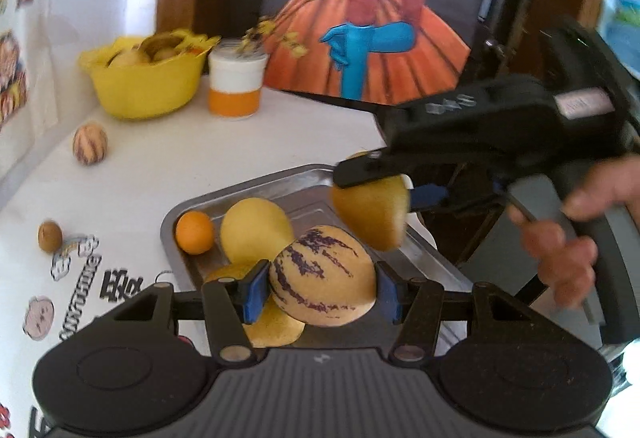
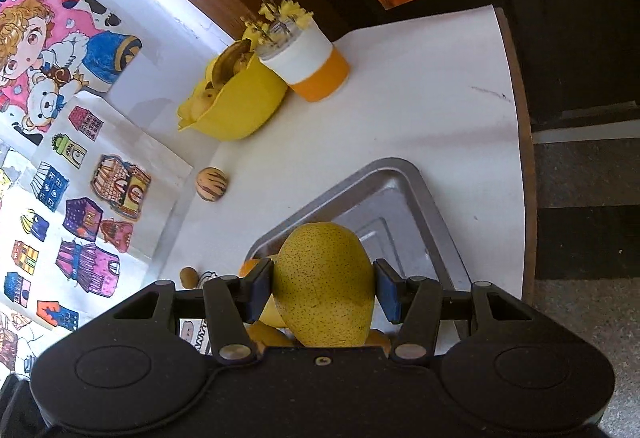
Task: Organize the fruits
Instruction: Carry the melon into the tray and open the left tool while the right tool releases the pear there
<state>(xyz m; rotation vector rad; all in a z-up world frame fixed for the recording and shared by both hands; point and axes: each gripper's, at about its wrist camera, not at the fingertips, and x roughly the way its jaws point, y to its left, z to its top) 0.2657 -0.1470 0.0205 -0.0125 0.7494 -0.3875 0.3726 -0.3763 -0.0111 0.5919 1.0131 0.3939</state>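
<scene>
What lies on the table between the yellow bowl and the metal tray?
Only one small striped fruit on the white table, between yellow bowl and metal tray; right wrist view.

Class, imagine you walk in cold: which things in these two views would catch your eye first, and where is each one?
First, the purple-striped yellow melon clamped in the left gripper over the steel tray. Next, the speckled yellow pear gripped by the right gripper above the same tray. Behind, a yellow bowl of fruit stands beside an orange-and-white cup near the wall.
</scene>
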